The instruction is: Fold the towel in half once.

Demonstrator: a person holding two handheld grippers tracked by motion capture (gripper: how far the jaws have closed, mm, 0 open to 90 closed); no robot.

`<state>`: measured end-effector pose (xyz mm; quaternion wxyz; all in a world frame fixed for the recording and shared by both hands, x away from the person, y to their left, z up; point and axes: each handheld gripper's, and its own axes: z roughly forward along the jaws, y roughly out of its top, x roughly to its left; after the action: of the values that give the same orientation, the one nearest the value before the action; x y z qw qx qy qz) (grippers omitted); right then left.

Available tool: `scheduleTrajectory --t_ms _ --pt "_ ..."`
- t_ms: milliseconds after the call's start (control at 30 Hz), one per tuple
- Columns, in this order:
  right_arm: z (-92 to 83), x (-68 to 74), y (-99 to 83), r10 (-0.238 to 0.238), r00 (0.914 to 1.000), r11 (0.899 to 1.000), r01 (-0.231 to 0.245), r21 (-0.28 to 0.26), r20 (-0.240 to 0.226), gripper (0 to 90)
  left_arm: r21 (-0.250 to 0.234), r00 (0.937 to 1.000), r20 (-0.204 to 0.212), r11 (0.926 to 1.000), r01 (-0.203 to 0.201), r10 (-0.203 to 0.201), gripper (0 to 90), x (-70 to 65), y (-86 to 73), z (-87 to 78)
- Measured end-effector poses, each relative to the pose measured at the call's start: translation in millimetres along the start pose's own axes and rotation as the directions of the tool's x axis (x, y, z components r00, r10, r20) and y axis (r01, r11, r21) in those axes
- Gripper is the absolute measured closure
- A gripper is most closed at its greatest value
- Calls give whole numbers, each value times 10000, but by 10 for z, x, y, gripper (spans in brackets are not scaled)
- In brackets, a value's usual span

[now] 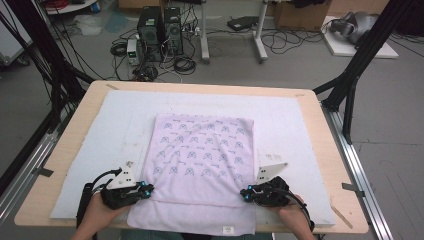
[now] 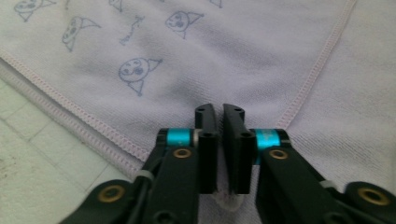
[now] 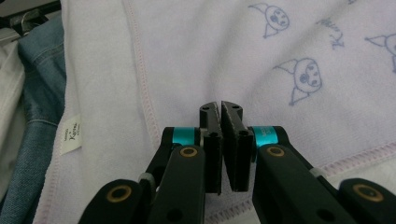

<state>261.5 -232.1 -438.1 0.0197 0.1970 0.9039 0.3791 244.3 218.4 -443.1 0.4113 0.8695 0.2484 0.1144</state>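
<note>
A lilac towel [image 1: 200, 150] printed with small cartoon faces lies on the white mat, its upper layer folded over a plain lower layer that hangs off the near edge. My left gripper [image 1: 148, 189] sits at the upper layer's near left corner. In the left gripper view, the left gripper [image 2: 218, 109] is shut, with a bit of the towel [image 2: 233, 56] pinched low between the jaws. My right gripper [image 1: 244, 192] sits at the near right corner. In the right gripper view, the right gripper [image 3: 220, 106] is shut where the towel's [image 3: 210, 56] pink hem runs under it.
The white mat [image 1: 115, 115] covers most of the wooden table [image 1: 320, 115]. A small label [image 1: 227, 230] is sewn on the towel's overhanging edge, and the label [image 3: 71, 135] lies beside the person's jeans [image 3: 32, 93]. Computers and cables stand on the floor beyond.
</note>
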Motion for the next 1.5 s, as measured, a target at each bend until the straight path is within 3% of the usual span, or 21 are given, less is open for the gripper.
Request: scheduleTrajectory --t_ms 200,400,533,633,700,767,833,933,1100,1167,1200,1267,1300,1333,1367,1400,1500 --pt "-139 42 97 -283 9995 9993 286 -231 143 871 -802 9994 -147 9963 301 -314 868 24 67 -186" --pt "-424 125 272 -642 9978 9929 657 -989 183 872 -1461 9989 -436 9892 95 -161 869 -10 222 -497" --pt "-643 300 365 -1069 9942 9876 1076 -1147 121 873 -1400 9998 -209 9901 -2 -28 870 -198 175 -683" --pt "-712 469 328 -1495 9879 9833 1441 -1111 -413 870 -1191 9999 161 9929 -34 53 864 -360 69 -752" --pt "-685 515 289 -1564 9834 9839 1469 -1018 -925 833 -1020 9991 421 9947 101 -58 797 -411 1 -754" --pt "-648 505 262 -1528 9845 9854 1453 -884 -855 777 -984 9991 354 9948 256 -222 697 -371 -21 -735" --pt "-606 418 263 -1272 9872 9882 1177 -984 -962 745 -1026 9991 151 9939 400 -387 658 -282 -8 -692" --pt "-546 215 321 -868 9945 9925 812 -915 -588 676 -1094 9984 -270 9929 466 -498 601 -88 64 -569" --pt "-432 -365 454 49 9987 9960 -4 -899 501 592 -1159 9918 -813 9893 885 -982 564 347 245 -248" --pt "-396 -617 520 445 9963 9964 -389 -749 742 567 -946 9834 -1586 9928 740 -884 562 526 304 -111" --pt "-381 -734 550 584 9904 9964 -502 -681 1249 557 -903 9783 -1747 9912 965 -1112 549 628 340 -42" --pt "-339 -966 596 814 9823 9953 -712 -654 1688 521 -1001 9663 -2156 9876 1212 -1404 527 820 407 73" --pt "-310 -1081 609 965 9741 9944 -854 -625 2043 506 -1208 9626 -1977 9791 1637 -1853 526 933 440 119" --pt "-277 -1196 619 1181 9698 9926 -1095 -518 2134 493 -1266 9553 -2090 9745 1855 -2090 524 1036 476 170" --pt "-238 -1301 628 1411 9624 9899 -1348 -429 2322 464 -1306 9445 -2379 9711 1999 -2264 519 1122 510 231" --pt "-197 -1394 632 1509 9541 9885 -1454 -404 2587 445 -1151 9426 -2401 9709 2099 -2322 504 1212 535 289" --pt "-91 -1591 645 1794 9306 9835 -1771 -365 3191 409 -922 9264 -2668 9639 2498 -2656 492 1392 565 472"
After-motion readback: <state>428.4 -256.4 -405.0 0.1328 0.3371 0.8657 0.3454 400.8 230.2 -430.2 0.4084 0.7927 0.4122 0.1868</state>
